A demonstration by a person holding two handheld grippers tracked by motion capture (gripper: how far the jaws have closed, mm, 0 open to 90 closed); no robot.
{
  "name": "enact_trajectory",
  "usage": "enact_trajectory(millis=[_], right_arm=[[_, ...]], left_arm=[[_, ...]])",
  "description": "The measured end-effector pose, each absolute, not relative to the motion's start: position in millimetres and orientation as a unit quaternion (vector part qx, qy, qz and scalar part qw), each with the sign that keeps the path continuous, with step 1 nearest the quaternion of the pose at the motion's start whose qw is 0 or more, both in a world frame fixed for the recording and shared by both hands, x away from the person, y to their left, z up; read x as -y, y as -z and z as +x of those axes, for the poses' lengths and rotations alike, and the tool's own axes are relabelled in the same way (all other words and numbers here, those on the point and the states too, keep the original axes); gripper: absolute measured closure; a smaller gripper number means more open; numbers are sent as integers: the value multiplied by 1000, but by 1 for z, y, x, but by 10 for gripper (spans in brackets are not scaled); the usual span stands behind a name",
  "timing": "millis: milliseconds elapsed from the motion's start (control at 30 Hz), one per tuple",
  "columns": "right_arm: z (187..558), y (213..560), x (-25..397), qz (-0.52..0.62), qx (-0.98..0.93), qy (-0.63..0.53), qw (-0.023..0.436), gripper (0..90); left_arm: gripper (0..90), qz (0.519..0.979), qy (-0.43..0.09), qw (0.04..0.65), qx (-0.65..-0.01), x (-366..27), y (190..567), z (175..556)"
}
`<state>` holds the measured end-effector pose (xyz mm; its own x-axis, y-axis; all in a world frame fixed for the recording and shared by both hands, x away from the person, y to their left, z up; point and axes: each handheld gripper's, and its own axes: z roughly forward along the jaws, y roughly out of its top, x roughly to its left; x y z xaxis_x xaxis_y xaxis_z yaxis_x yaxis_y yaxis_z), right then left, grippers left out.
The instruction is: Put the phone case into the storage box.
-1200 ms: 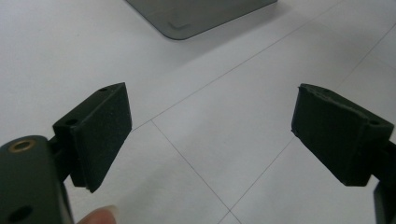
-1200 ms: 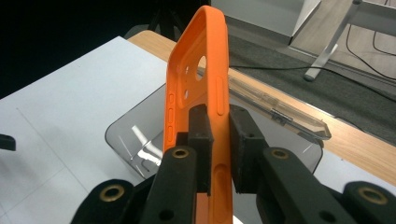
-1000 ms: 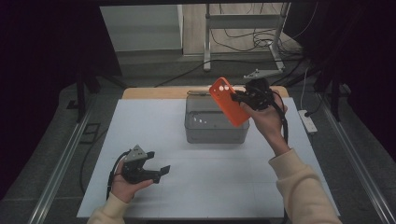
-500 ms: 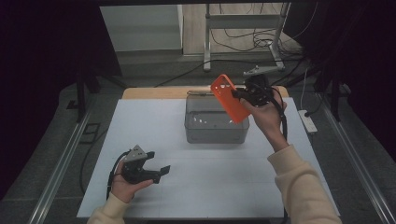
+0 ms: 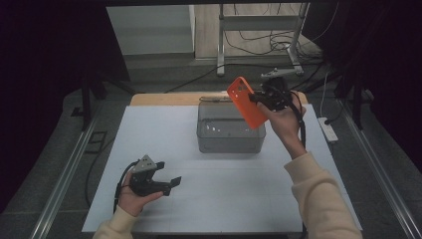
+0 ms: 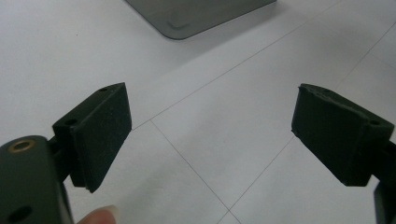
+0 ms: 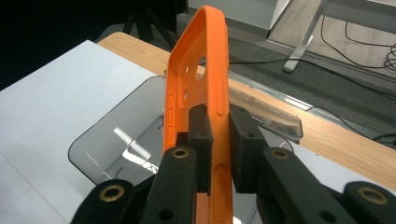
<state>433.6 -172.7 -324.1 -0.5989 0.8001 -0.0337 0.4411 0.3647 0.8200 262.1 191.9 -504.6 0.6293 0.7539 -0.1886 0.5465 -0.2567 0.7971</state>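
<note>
An orange phone case (image 5: pixel 245 103) (image 7: pixel 198 79) hangs in the air over the right end of a grey translucent box (image 5: pixel 229 129) (image 7: pixel 116 144), pinched edge-on by my right gripper (image 5: pixel 259 98) (image 7: pixel 220 140), whose jaws are shut on its side wall. The case tilts, camera holes toward the top. My left gripper (image 5: pixel 166 181) (image 6: pixel 210 130) rests low over the white table sheet (image 5: pixel 164 134) at the front left, jaws wide open with nothing between them. A corner of the grey box (image 6: pixel 196 16) lies ahead of it.
A clear lid-like piece (image 7: pixel 268 114) lies on the wooden table edge (image 7: pixel 327 144) behind the box. Beyond the table stand a metal frame (image 5: pixel 259 30) and floor cables. Rails run along both table sides.
My right hand has lifted the orange case slightly up and back over the box. The left gripper has stayed where it was.
</note>
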Motion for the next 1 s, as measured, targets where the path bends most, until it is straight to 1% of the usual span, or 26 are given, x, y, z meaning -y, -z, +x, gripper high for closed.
enact_trajectory(millis=[433,1000], right_arm=[[438,325,166,392,-797,-397,231,804],[445,329,168,408,-792,-387,237,804]], left_arm=[[118,784,-116,446,-415,-192,505,262],[114,784,-115,447,-415,-192,505,262]])
